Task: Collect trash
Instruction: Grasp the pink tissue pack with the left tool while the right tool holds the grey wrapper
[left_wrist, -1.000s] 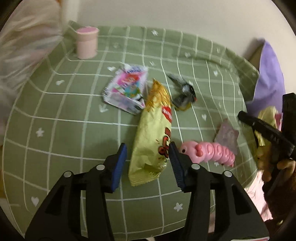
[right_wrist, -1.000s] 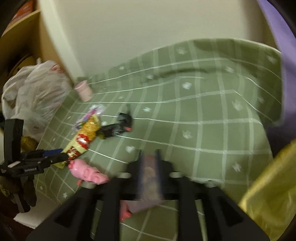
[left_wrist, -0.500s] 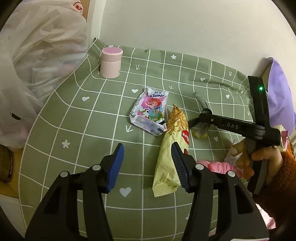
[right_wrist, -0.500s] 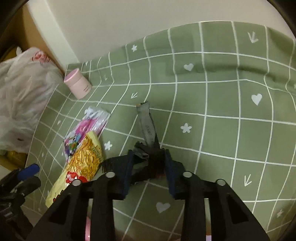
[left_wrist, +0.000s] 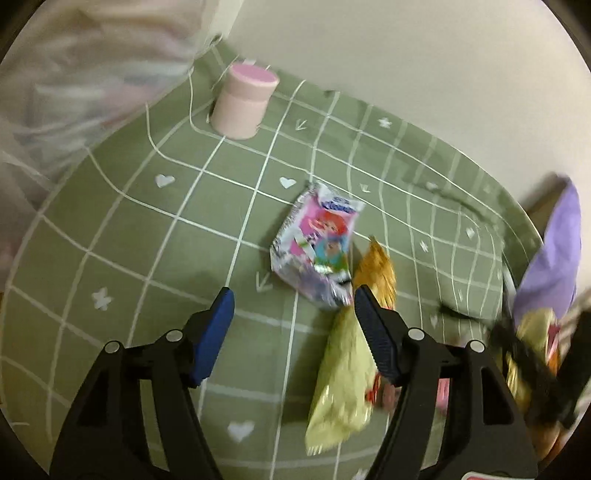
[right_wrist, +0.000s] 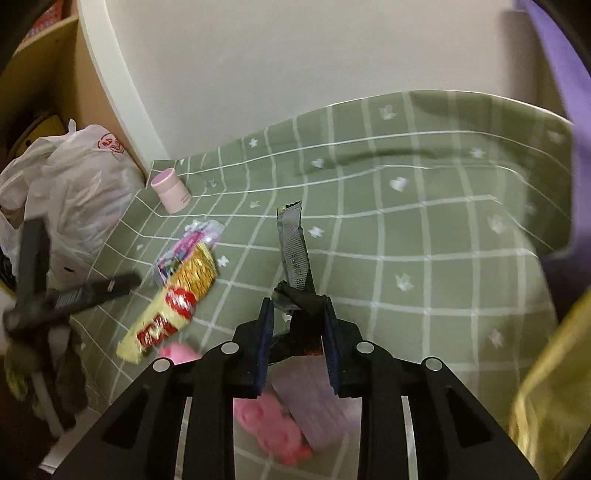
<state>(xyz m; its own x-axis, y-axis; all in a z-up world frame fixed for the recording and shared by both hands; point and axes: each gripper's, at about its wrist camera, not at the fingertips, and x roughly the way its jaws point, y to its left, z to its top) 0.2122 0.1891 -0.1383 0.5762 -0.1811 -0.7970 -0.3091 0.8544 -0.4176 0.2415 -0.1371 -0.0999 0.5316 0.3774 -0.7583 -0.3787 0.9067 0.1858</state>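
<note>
**Right gripper clamps dark wrapper above green cloth**

The right gripper is closed on a crumpled black-and-grey wrapper, whose strip end sticks up past the fingertips, above the green grid-patterned cloth. The left gripper hangs wide open and holds nothing; just beyond it lies a pink tissue packet, and by its right finger a yellow snack bag. A pink jar stands at the cloth's far corner beside what looks like a white plastic bag, blurred in the left view.
</note>
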